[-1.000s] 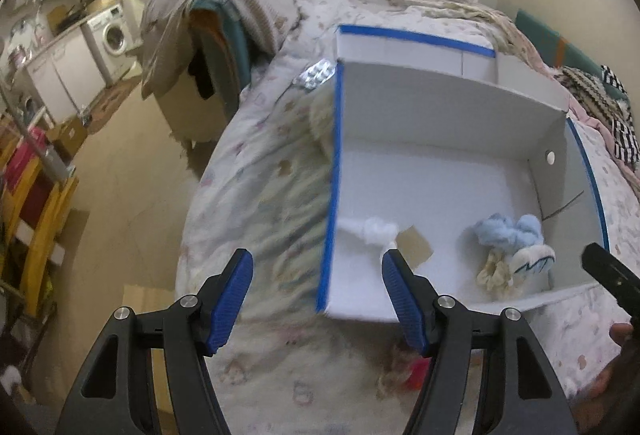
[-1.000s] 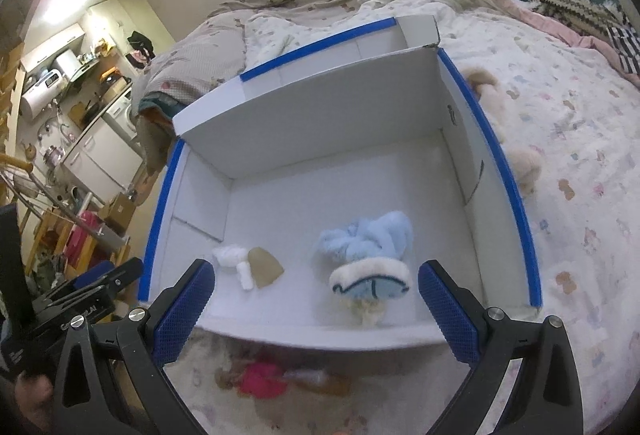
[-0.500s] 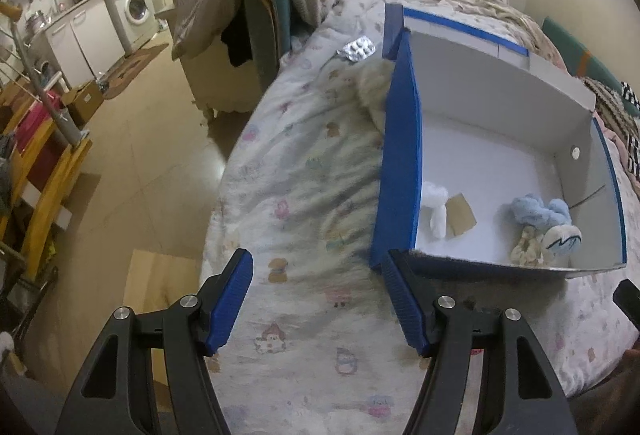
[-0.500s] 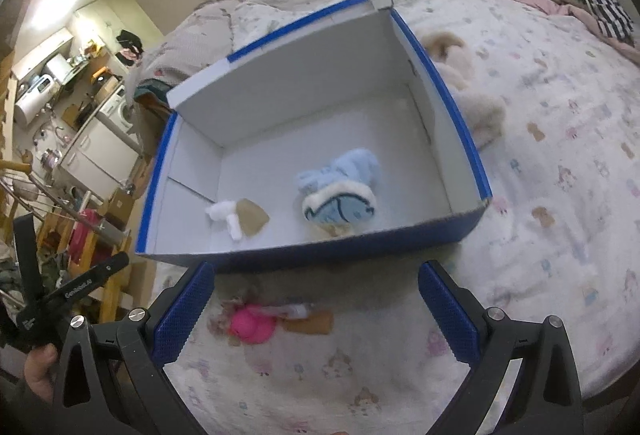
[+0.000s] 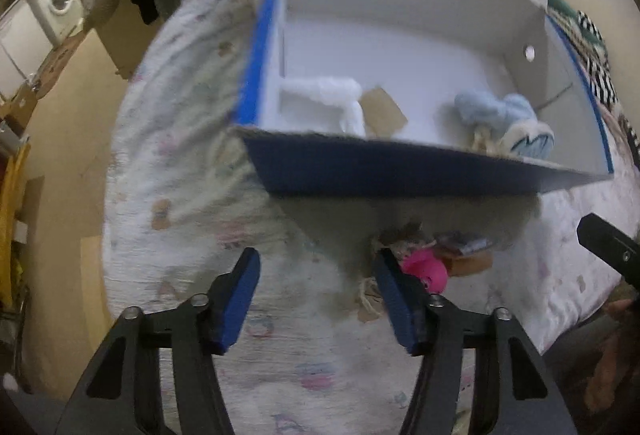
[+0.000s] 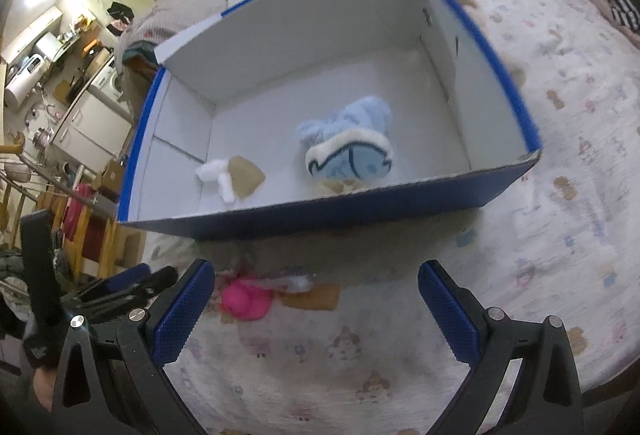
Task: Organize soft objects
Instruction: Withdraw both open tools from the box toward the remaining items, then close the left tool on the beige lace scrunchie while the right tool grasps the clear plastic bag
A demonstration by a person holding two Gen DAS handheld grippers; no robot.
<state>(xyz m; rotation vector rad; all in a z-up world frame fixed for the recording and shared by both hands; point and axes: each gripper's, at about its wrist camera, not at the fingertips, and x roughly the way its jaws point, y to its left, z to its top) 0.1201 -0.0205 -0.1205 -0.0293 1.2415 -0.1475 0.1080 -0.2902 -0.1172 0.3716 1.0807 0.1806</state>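
Box: blue carton [image 6: 332,213] with a white inside, open-topped, on the bedspread [image 6: 560,175] ahead of both claws.
Left claw: left gripper [image 5: 316,289] points steeply down at the bedspread [image 5: 168,163] just short of the box [image 5: 400,171]; jaws have just been closing, now about half open, nothing between the pads.
Right claw: right gripper [image 6: 316,309] hangs over the bedspread near the box's front wall; jaws wide apart, empty.
Doll: pink doll [image 5: 426,269] lies on the bedspread beside the left claw's right finger; touching or not, cannot tell. From the right wrist, the doll [image 6: 244,299] sits just ahead of the right claw's left finger.
In the box: light blue plush [image 6: 352,149] ahead of the right claw; white plush [image 6: 216,173] and a tan piece [image 6: 246,175] ahead and to the left.
Edge of view: a hand [image 5: 616,367] shows low at the right of the left wrist view.
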